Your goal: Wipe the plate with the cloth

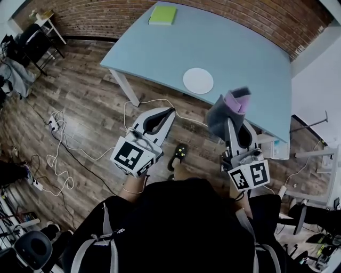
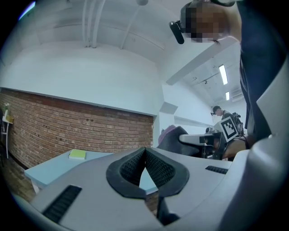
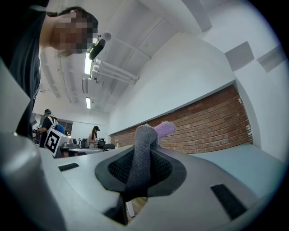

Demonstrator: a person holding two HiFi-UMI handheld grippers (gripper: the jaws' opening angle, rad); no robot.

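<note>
I find my right gripper [image 1: 236, 128] clamped on the cloth [image 1: 230, 109]. The jaws pinch a grey fold, and a lilac end stands up past the tips. My left gripper [image 1: 168, 113] has its jaws together with nothing between them. Both grippers are held over the wooden floor [image 1: 90, 106], on the near side of the table [image 1: 250, 48], pointing towards it.

The plate [image 1: 198, 80], white and round, lies on the pale blue tabletop close to its near edge. It sits beyond both grippers and between them from left to right, nearer the right one. The cloth is to its near right and does not touch it. A green pad [image 1: 162, 15] lies at the table's far left corner, well apart from the plate.
</note>
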